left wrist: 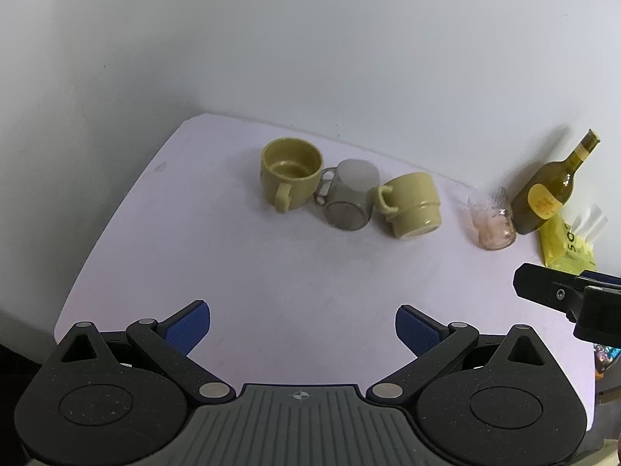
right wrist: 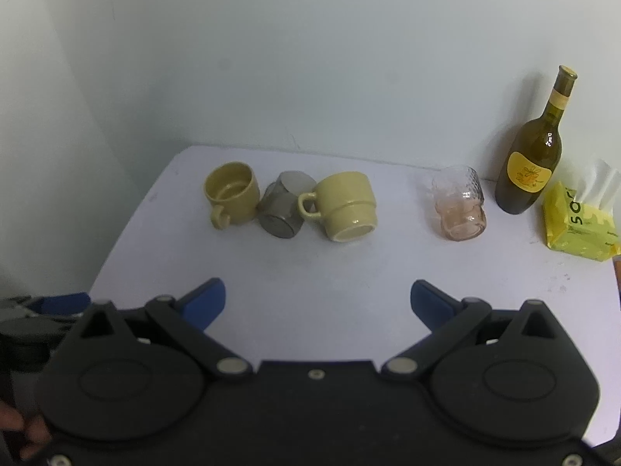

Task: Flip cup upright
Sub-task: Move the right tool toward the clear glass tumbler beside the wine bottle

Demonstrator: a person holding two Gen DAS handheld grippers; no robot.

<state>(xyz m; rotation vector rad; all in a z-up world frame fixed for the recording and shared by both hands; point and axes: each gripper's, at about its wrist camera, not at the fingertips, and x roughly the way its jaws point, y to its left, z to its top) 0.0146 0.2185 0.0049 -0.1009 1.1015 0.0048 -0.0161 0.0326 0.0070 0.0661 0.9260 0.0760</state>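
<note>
On the white table [left wrist: 271, 272] stand several cups in a row. A yellow mug [left wrist: 291, 173] [right wrist: 233, 192] at the left stands upright. A grey glass mug [left wrist: 351, 200] [right wrist: 285, 209] and a second yellow mug [left wrist: 411, 204] [right wrist: 345, 206] sit upside down. A pink glass cup [left wrist: 493, 219] [right wrist: 462, 206] further right is also upside down. My left gripper [left wrist: 302, 330] is open and empty, well short of the cups. My right gripper [right wrist: 318, 301] is open and empty, also short of them; part of it shows in the left wrist view [left wrist: 562, 295].
An olive wine bottle [left wrist: 551, 190] [right wrist: 535, 155] stands at the back right against the wall. A yellow tissue pack [left wrist: 566, 240] [right wrist: 578, 221] lies beside it. White walls close the back and left. The table's left edge [right wrist: 116, 248] is near.
</note>
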